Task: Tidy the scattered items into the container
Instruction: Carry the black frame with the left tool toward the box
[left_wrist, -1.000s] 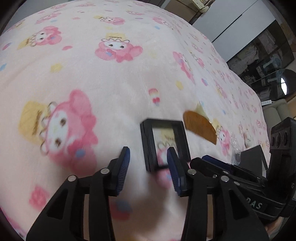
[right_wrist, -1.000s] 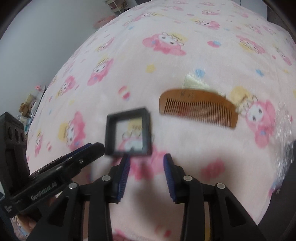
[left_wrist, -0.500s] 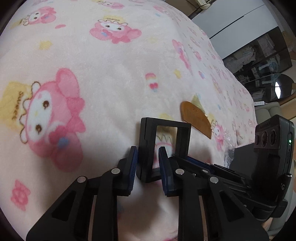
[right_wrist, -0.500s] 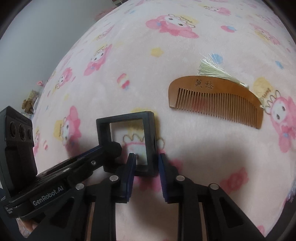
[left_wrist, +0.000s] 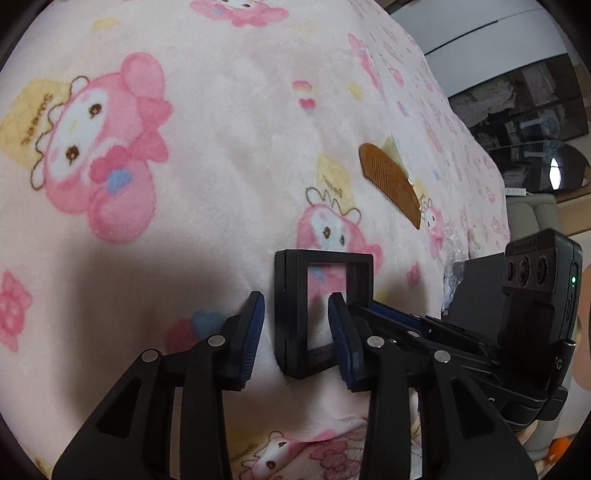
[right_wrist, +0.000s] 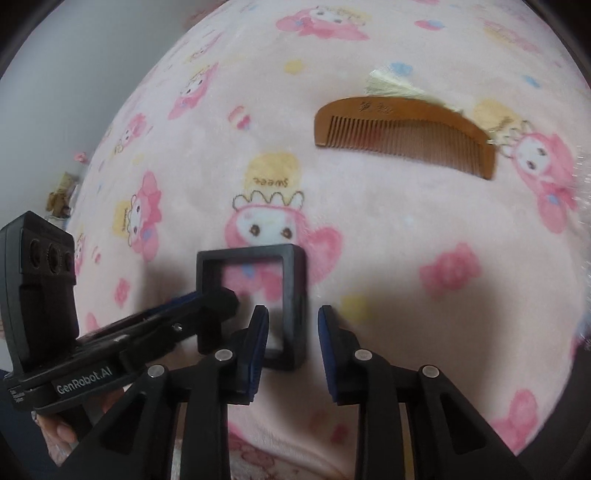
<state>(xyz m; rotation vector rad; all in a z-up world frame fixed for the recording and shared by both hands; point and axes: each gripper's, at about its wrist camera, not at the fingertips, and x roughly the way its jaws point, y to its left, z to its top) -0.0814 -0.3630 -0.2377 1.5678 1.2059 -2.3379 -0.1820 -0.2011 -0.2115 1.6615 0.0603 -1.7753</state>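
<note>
Nearest the camera, the left gripper (left_wrist: 295, 297) pointed steeply down at the bed. Its blue-padded black fingers (left_wrist: 255, 328) had just been opening and stood slightly apart around the left side of a small black square frame with a clear middle (left_wrist: 286, 295). A gap showed on either side, so nothing was pinched. The right gripper (right_wrist: 293, 308) came in from the right. Its fingers (right_wrist: 328, 343) had also just eased apart and straddled the frame's right side without pressing it. In the right wrist view, part of a person's hand (right_wrist: 55, 432) showed under the left tool at the near left edge. The frame lay between the two tools on a pink plush blanket printed with cartoon rabbits (left_wrist: 221, 166), in the shadow the grippers cast. The print showed through its window, and whether it lay quite flat could not be told. Farther off to the right, well apart from the frame, a curved brown wooden comb (right_wrist: 402, 129) lay flat on the blanket with its teeth toward the near side. A pale tassel (right_wrist: 388, 83) was fanned out behind its spine. Beyond the bed at the far right stood a dark glass-fronted cabinet (left_wrist: 517, 99).
</note>
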